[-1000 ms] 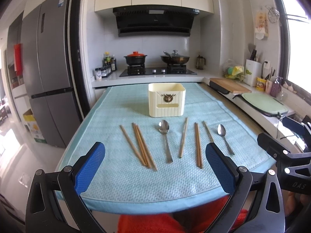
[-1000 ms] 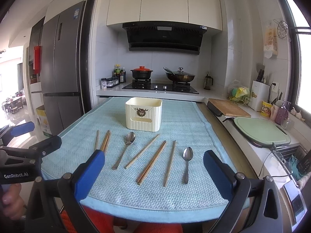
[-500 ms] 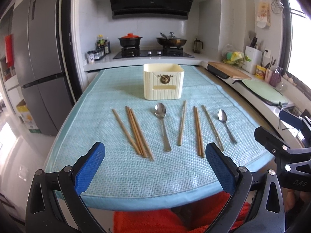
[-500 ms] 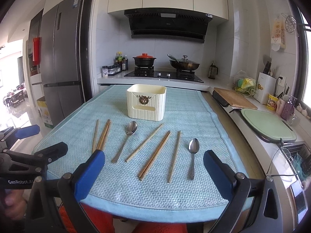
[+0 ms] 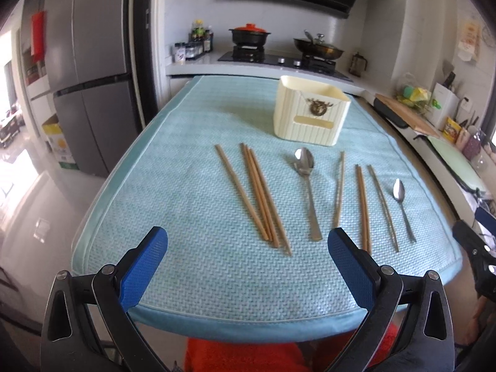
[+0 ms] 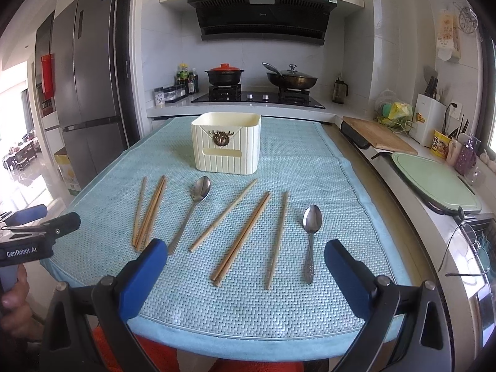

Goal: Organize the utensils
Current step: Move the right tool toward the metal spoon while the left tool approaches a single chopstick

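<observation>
A cream utensil holder [image 5: 310, 114] [image 6: 227, 142] stands upright at the middle back of the light-blue mat [image 5: 186, 179] [image 6: 310, 167]. In front of it lie several wooden chopsticks [image 5: 257, 192] [image 6: 148, 210] and two metal spoons, a larger one [image 5: 307, 183] [image 6: 192, 207] and a smaller one [image 5: 401, 207] [image 6: 311, 232]. My left gripper [image 5: 248, 262] is open and empty above the mat's near edge, in front of the left chopsticks. My right gripper [image 6: 245, 268] is open and empty above the near edge, in front of the middle chopsticks.
A stove with a red-lidded pot [image 6: 224, 73] and a wok [image 6: 291, 79] is behind the table. A grey fridge [image 5: 83, 93] stands left. A counter with a cutting board [image 6: 378, 135] and a green tray [image 6: 434, 179] runs along the right.
Both grippers have moved forward and tilted down toward the mat. The left view has swung left, so the utensils sit closer and further right. Both stay open.
</observation>
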The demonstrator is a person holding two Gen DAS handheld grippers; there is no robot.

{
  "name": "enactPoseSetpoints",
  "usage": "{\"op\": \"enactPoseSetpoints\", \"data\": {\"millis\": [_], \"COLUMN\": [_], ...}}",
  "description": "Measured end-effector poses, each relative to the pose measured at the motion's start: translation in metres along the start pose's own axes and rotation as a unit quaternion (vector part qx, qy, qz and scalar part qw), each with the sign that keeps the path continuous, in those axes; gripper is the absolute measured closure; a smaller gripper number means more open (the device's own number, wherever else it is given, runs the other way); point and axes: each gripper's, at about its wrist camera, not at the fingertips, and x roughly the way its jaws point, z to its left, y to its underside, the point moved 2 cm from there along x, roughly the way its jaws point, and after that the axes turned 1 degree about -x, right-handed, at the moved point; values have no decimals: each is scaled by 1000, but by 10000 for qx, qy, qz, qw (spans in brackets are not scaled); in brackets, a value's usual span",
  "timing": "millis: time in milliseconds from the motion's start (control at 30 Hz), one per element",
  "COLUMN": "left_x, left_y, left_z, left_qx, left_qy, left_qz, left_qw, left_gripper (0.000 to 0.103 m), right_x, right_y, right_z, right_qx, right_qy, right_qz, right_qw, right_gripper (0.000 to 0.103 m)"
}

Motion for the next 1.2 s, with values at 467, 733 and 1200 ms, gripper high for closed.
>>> {"op": "enactPoseSetpoints", "data": {"millis": [467, 733, 1200], "left_x": [71, 116, 223], "left_y": [-19, -41, -83], "left_z": [26, 37, 48], "left_qx": [-133, -86, -329], "left_qy": [-299, -475, -484], "left_qz": [589, 790, 1540], "left_qw": [9977, 9957, 9863], "left_gripper": [0, 0, 0], "right_x": [51, 117, 172], "right_y": [-2, 11, 12], "right_z": [-79, -121, -129], "right_qx": [778, 895, 1039], "right_qy": [361, 507, 234], "right_qz": [396, 939, 1487], "right_qw": [9955, 9902, 9831], "right_gripper": [0, 0, 0]}}
